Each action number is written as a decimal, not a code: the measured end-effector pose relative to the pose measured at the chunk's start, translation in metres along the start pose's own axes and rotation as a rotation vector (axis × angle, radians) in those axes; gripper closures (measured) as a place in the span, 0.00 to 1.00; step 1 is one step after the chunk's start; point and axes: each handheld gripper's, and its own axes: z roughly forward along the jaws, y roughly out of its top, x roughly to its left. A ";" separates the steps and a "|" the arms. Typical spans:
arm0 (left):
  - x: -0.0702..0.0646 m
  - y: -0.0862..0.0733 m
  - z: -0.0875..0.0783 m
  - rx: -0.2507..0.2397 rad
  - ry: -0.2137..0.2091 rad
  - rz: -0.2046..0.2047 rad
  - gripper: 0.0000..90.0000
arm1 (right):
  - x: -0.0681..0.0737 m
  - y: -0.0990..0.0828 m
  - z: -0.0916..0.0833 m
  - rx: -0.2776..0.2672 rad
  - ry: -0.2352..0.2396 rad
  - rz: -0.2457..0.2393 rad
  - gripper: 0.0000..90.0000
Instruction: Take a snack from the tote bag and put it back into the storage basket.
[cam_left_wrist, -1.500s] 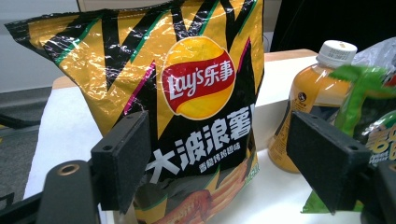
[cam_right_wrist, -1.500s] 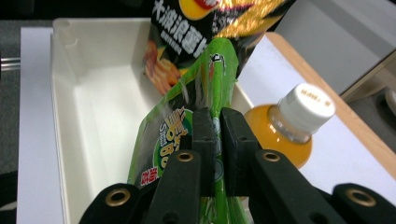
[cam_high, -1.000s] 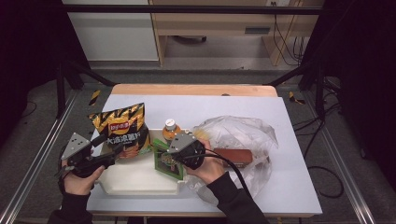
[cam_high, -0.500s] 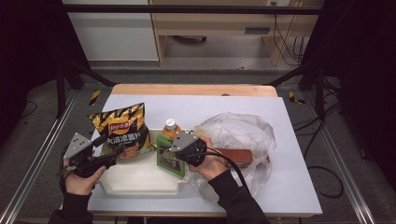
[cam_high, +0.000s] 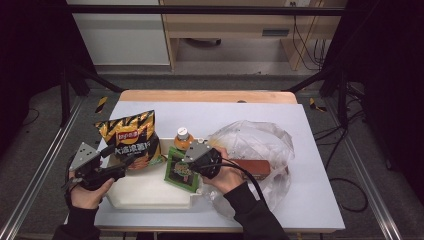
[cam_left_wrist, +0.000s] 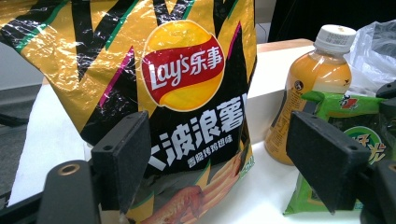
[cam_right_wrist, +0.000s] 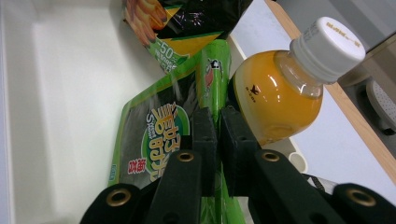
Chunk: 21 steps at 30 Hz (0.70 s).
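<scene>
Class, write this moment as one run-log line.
left gripper: open at chip bag | right gripper: shut on green snack packet | orange drink bottle: upright beside packet | white tray: below

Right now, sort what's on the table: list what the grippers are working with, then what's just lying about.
In hand:
- green snack packet, pinched at its edge by the right gripper
- chip bag, between the open jaws of the left gripper
- white tray

Lying about:
- orange juice bottle
- clear plastic bag
- brown box inside that bag

Premises: a laboratory recording bay, not a home. Evidence: black metal frame (cam_high: 75, 80) boxing in a white-topped counter (cam_high: 310, 165), dark curtains (cam_high: 30, 60) at both sides, loose cables (cam_high: 305, 40) on grey floor (cam_high: 45, 150).
</scene>
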 end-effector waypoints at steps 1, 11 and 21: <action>0.000 0.000 0.000 -0.001 0.000 0.001 0.24 | 0.000 0.000 -0.001 0.001 0.001 0.009 0.93; -0.006 -0.002 0.005 0.019 -0.019 0.016 0.26 | -0.001 0.000 -0.003 -0.005 0.009 0.033 0.86; -0.016 -0.004 0.011 0.045 -0.049 0.041 0.28 | -0.009 0.002 -0.029 -0.128 0.001 0.149 0.70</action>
